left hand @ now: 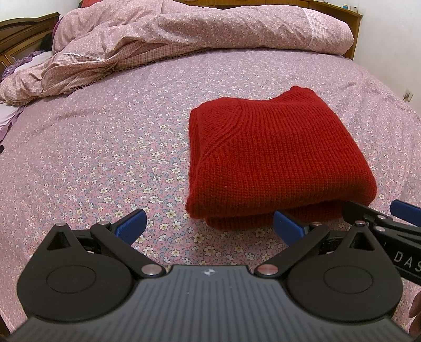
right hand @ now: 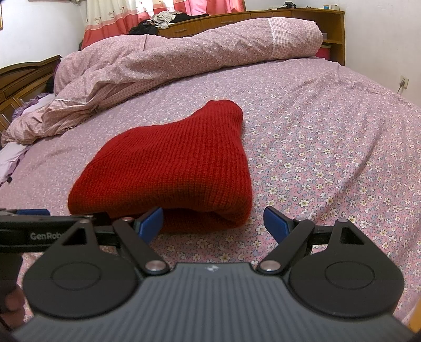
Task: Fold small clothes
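A red knitted sweater [left hand: 276, 157] lies folded into a thick rectangle on the flowered bed sheet [left hand: 105, 147]. My left gripper [left hand: 210, 223] is open and empty, just in front of the sweater's near left corner. My right gripper [right hand: 213, 221] is open and empty in front of the sweater [right hand: 173, 165], at its near right corner. The right gripper also shows at the right edge of the left wrist view [left hand: 379, 213], and the left gripper at the left edge of the right wrist view [right hand: 39, 223]. Neither gripper holds the cloth.
A bunched pink flowered duvet [left hand: 184, 34] lies across the far side of the bed. A wooden headboard [right hand: 23, 79] is at the left and a wooden shelf unit [right hand: 297, 18] at the back. A wall [right hand: 389, 39] with a socket is at the right.
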`<state>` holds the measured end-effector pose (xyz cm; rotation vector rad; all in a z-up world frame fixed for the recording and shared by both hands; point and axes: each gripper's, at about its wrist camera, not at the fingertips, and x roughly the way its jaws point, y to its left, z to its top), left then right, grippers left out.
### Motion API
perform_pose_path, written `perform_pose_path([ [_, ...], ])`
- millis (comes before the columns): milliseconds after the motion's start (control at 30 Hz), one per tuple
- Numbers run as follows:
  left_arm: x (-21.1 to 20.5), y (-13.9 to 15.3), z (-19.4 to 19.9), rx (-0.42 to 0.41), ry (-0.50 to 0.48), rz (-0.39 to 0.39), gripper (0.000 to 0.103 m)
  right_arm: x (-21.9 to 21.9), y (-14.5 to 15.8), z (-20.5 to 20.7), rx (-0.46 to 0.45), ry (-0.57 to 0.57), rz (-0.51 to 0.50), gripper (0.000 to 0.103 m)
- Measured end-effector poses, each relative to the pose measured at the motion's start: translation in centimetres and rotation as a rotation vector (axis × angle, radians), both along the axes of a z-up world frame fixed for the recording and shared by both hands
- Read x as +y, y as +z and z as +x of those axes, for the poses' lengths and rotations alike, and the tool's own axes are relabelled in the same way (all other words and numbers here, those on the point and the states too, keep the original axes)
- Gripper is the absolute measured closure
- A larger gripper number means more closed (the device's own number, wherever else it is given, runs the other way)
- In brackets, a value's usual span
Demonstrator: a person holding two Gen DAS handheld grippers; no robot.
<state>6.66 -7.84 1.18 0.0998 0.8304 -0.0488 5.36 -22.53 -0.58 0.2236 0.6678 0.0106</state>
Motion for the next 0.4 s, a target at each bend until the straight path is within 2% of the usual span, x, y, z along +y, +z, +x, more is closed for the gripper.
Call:
perform_pose_path([
  [400, -0.09, 0.13, 0.09, 0.009, -0.002, -0.003, 0.000, -0.06, 0.14, 0.01, 0.004, -0.007, 0.001, 0.018],
])
